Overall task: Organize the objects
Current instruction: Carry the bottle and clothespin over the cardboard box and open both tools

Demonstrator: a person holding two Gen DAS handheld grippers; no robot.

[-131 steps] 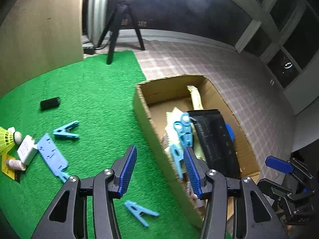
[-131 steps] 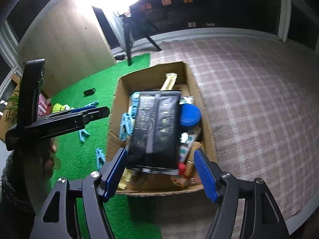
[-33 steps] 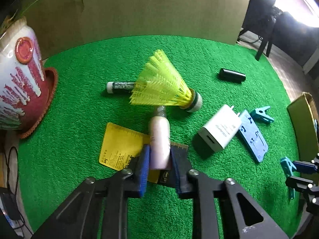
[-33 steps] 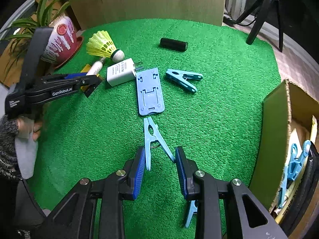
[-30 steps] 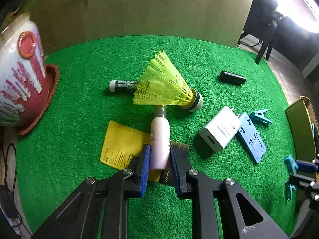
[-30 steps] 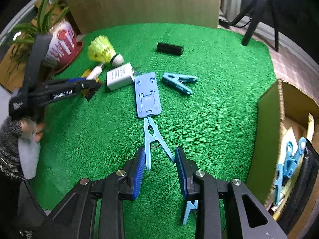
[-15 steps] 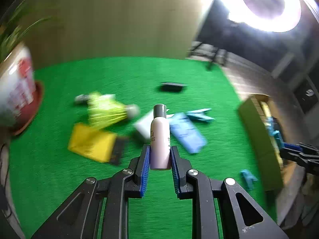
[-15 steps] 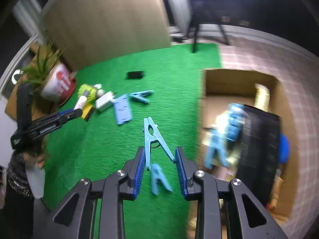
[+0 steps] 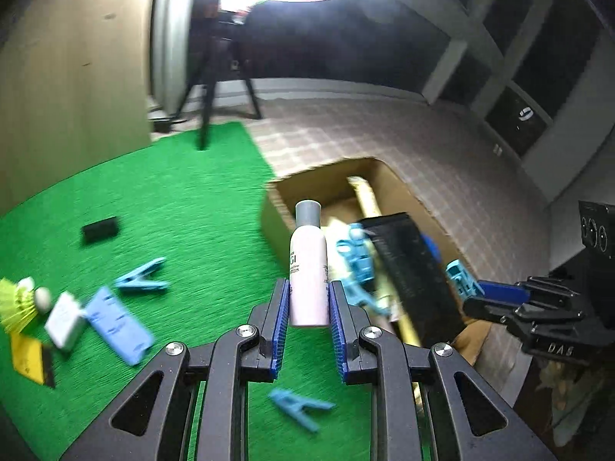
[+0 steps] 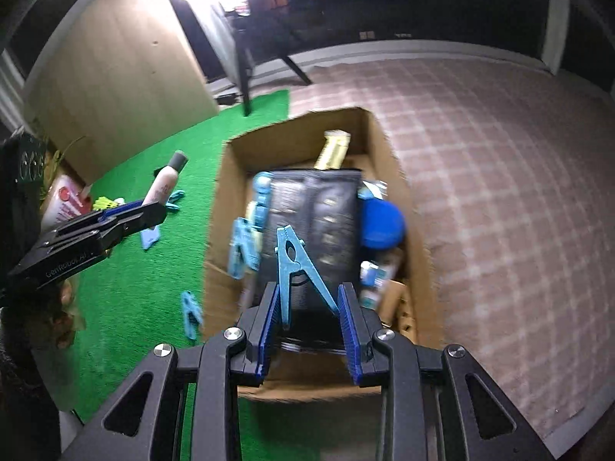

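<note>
Left gripper [image 9: 306, 307]: clamped on a bottle [image 9: 308, 276], pale body, grey cap pointing away, held over the mat's [image 9: 184, 207] edge beside the box [image 9: 276, 226].
Right gripper [image 10: 309, 307]: closed on a blue peg's [image 10: 294, 265] two legs, above the box [image 10: 226, 176], over a black pouch [image 10: 319, 215].
On the mat: two pegs [image 9: 142, 271], a blue plate [image 9: 115, 324], a shuttlecock [image 9: 17, 303], and, blurred, what looks like a charger [image 9: 63, 320].
</note>
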